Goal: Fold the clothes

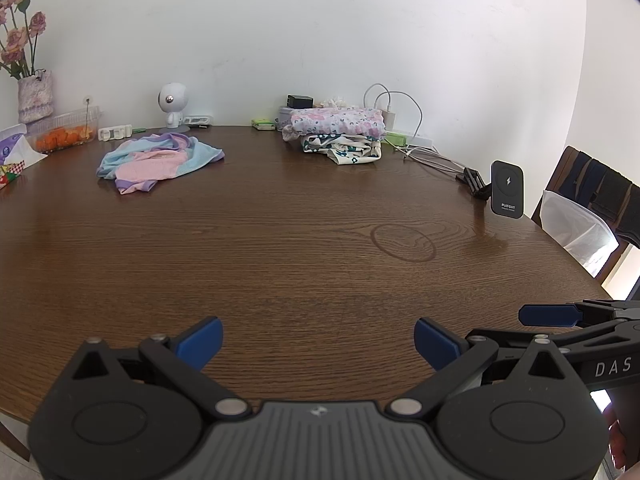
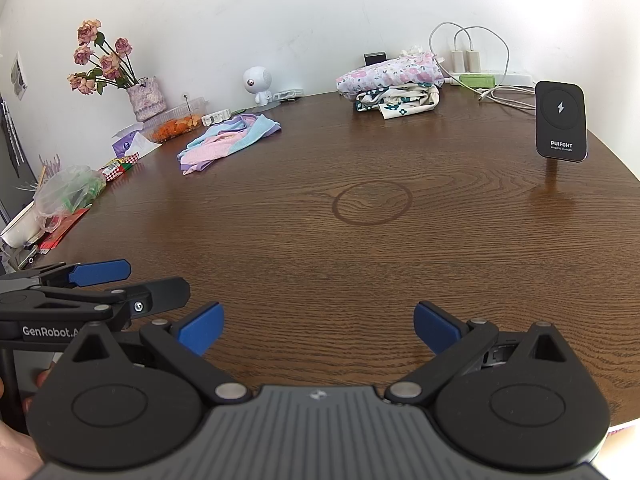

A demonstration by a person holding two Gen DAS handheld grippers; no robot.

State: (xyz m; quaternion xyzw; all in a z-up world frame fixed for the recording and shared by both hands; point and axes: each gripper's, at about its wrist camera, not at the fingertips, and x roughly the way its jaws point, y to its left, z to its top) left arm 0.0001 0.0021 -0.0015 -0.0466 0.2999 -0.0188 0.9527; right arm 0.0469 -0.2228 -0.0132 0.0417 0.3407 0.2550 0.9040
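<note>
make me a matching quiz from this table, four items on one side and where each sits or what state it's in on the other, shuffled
Items:
1. pastel garment
2. floral clothes stack
3. wireless charger
4. left gripper

States or places:
A. upright on a stand near the table's right edge
B. folded and piled at the back of the table
C. jaws open, holding nothing, over bare wood
D. crumpled and unfolded, back left of the table

Pairs: 1-D, 2-B, 3-A, 4-C
</note>
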